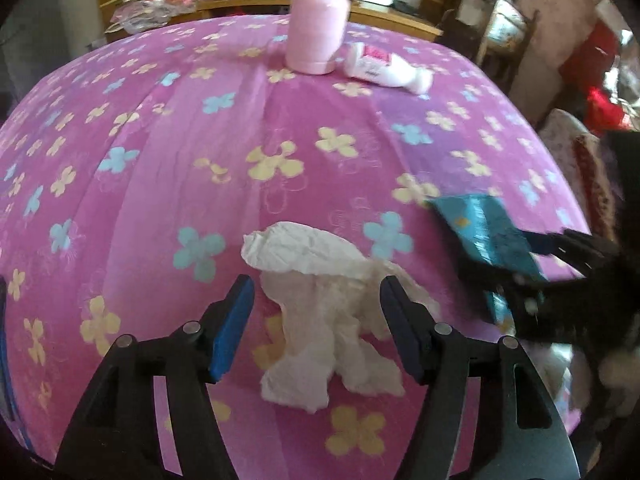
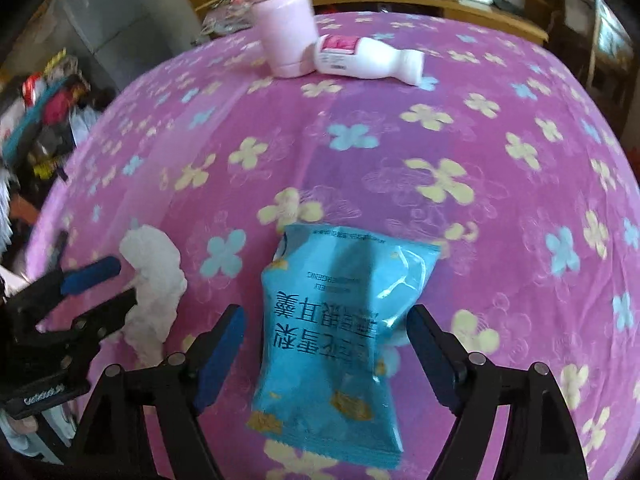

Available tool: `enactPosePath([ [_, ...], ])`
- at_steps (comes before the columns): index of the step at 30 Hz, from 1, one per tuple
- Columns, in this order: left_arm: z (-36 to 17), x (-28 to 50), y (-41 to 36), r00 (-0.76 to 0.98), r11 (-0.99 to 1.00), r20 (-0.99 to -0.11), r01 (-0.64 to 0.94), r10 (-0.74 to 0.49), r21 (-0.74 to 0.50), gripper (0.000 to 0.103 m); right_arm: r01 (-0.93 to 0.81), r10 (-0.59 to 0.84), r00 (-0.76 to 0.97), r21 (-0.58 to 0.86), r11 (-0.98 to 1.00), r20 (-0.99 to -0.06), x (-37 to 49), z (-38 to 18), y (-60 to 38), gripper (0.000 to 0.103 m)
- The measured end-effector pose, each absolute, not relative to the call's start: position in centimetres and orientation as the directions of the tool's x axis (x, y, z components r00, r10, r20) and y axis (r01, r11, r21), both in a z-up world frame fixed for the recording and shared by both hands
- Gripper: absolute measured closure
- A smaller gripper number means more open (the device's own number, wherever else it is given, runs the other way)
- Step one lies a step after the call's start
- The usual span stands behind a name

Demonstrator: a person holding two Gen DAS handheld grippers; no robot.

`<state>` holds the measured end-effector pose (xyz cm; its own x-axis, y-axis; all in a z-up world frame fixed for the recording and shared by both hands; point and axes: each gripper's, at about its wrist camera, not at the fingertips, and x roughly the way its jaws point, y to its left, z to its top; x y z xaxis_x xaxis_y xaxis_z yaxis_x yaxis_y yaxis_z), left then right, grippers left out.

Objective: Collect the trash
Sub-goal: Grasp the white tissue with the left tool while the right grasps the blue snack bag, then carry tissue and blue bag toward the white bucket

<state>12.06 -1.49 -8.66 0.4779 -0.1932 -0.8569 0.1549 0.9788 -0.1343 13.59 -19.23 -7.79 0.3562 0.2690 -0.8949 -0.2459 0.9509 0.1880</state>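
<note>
Trash laid on a pink flowered cover (image 1: 168,128)
Both jaws are spread: left gripper (image 1: 316,320) around the tissue (image 1: 320,320), right gripper (image 2: 324,356) around the blue packet (image 2: 340,320) (cluttered shelf (image 1: 240,0) behind, perhaps wooden).

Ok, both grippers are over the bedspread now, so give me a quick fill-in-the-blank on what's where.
1. Between the open pads of the left gripper lies a crumpled white ____.
2. The right gripper straddles a snack packet coloured ____.
3. Beside the upright pink flask, the white bottle is lying on its ____.
4. The bedspread is pink with a ____ print.

Missing words: tissue; blue; side; flower
</note>
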Motion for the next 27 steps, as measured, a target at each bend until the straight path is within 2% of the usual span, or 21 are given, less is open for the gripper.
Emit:
enactPosePath([
  [1, -9.2, 12.3, -1.7, 0.472, 0.979, -0.86, 0.146, -0.193, -0.139, 0.04, -0.256, 0.251, 0.358, 0.164, 0.953, -0.899, 13.5, -8.1, -18.8, 0.023],
  [3, -9.4, 12.0, -2.1, 0.482, 0.978, -0.854, 0.154, -0.196, -0.137, 0.044, -0.27, 0.218, 0.386, 0.116, 0.956, -0.896, 13.1, -8.1, -18.7, 0.035],
  [4, -9.5, 11.9, -2.5, 0.478, 0.975, -0.854, 0.169, -0.207, -0.141, 0.064, -0.278, 0.206, 0.399, 0.097, 0.956, -0.893, 12.8, -8.0, -18.8, 0.051],
  [5, -9.5, 11.7, -2.8, 0.472, 0.973, -0.856, 0.182, -0.211, -0.14, 0.076, -0.283, 0.22, 0.405, 0.107, 0.953, -0.888, 12.6, -7.8, -19.2, 0.053],
  [7, -9.1, 11.5, -3.4, 0.461, 0.969, -0.859, 0.201, -0.224, -0.144, 0.087, -0.278, 0.251, 0.402, 0.144, 0.95, -0.881, 12.2, -7.4, -20.4, 0.057],
  [16, -5.7, 9.6, -6.0, 0.511, 0.951, -0.809, 0.252, -0.29, -0.181, 0.089, -0.279, 0.294, 0.473, 0.176, 0.944, -0.83, 8.4, -3.9, -23.9, 0.057],
  [27, -2.8, 7.6, -13.1, 0.517, 0.921, -0.783, 0.349, -0.345, -0.175, 0.089, -0.209, 0.225, 0.539, 0.13, 0.969, -0.812, 3.8, -1.2, -29.9, 0.057],
])
